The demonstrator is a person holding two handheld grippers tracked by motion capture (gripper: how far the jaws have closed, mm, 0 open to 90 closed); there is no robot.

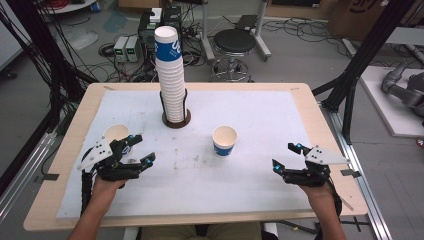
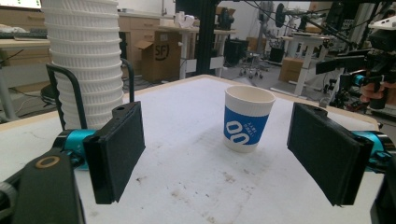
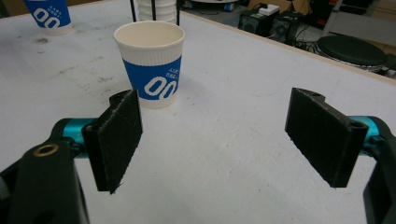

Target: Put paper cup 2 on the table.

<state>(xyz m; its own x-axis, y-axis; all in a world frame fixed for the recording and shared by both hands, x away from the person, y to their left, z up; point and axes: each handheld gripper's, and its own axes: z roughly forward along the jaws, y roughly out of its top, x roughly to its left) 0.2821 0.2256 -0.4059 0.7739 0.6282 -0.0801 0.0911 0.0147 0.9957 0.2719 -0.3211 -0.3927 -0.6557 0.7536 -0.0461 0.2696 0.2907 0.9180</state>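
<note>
The middle cup (image 1: 224, 140) stands upright on the white mat (image 1: 260, 125), mouth up, its long axis vertical, blue band low on its wall. It sits near the mat's centre, between your two grippers and apart from both. A second cup (image 1: 116, 133) stands upright just behind your left gripper (image 1: 142, 149); from above you cannot tell whether they touch. The tall stack (image 1: 170, 75) rises from its ring holder (image 1: 176, 121) at the far middle of the mat, well behind both cups.

Your left gripper lies low over the mat, jaws pointing toward the middle cup, set wide with nothing between the pads; your forearm comes in from the near left edge. Your right gripper (image 1: 284, 156) rests near the mat's right side, pointing left and slightly away from you, jaws also wide and empty, wrist level, with the middle cup ahead of its left pad (image 3: 116, 140).
</note>
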